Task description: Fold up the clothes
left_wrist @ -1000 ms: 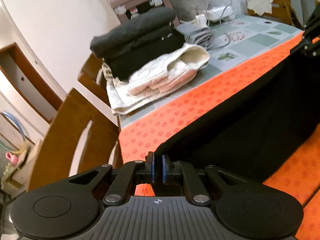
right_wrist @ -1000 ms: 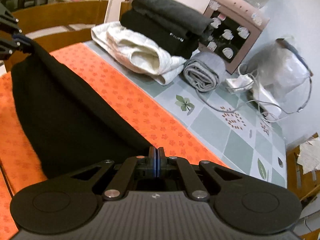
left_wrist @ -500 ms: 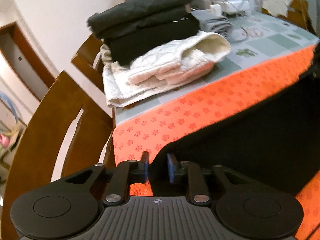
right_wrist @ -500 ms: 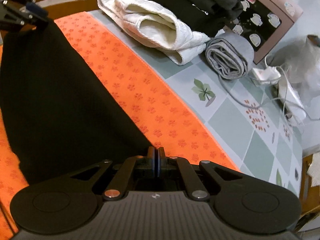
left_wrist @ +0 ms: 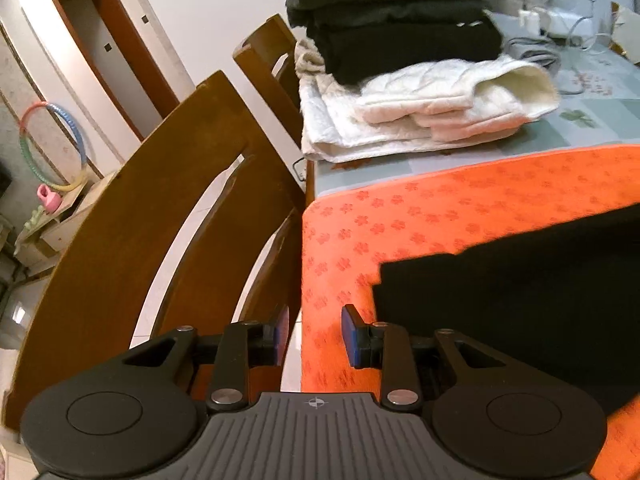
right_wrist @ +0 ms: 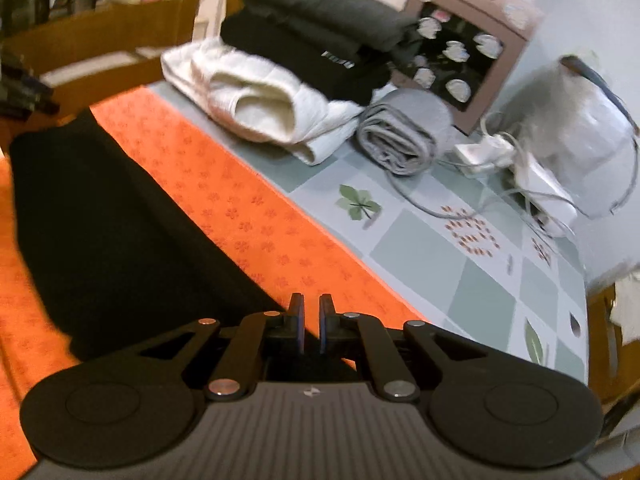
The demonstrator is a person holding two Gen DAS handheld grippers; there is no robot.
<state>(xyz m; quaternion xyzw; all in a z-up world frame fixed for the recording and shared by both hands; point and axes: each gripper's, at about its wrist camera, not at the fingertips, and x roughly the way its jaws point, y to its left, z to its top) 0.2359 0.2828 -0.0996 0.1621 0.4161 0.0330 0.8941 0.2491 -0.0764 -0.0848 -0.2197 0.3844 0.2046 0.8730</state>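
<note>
only rightward, grey roll (right_wrist: pixel 404 132) beside charger (right_wrist: pixel 532 178)

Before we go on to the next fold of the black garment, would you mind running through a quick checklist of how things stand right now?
1. Left hand-held gripper released: ok, jaws wide apart, nothing between them.
2. Right hand-held gripper released: ok, a narrow gap shows between the pads, no cloth seen in it.
3. Black garment lying on the orange mat: ok.
4. Garment layers aligned: not ok, the near corner shows stepped edges.
5. Garment free of wrinkles: cannot tell, the fabric is too dark.
6. Folded stack apart from the mat: ok.
</note>
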